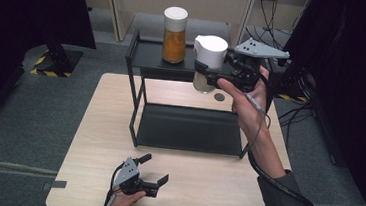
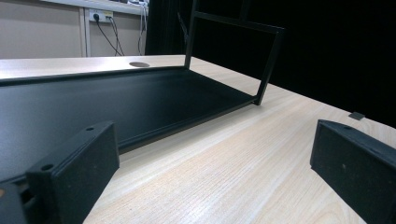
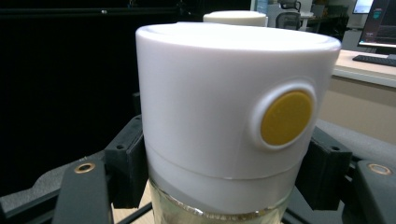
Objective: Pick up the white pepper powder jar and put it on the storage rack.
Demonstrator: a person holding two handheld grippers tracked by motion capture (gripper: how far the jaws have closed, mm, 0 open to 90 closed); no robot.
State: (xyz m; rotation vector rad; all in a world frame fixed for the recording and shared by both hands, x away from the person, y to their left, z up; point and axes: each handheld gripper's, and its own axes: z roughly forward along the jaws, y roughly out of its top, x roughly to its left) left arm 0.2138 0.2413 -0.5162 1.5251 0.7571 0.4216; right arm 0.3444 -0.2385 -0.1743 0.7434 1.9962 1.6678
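Observation:
My right gripper (image 1: 204,75) is shut on a glass jar with a tall white lid (image 1: 209,60), held in the air by the right end of a black rack's top shelf (image 1: 147,54). In the right gripper view the white lid (image 3: 233,112) with a yellow button (image 3: 286,117) sits between the two black pads (image 3: 126,163). A second jar with orange contents and a white lid (image 1: 175,34) stands on the top shelf. My left gripper (image 1: 157,168) rests open on the table near the front edge, nothing between its pads (image 2: 74,172).
The rack's lower black tray (image 1: 189,128) lies on the wooden table (image 1: 98,126), also seen close ahead as the tray (image 2: 93,107) in the left gripper view. A round cable hole (image 1: 219,96) is in the tabletop behind the rack. Dark curtains flank both sides.

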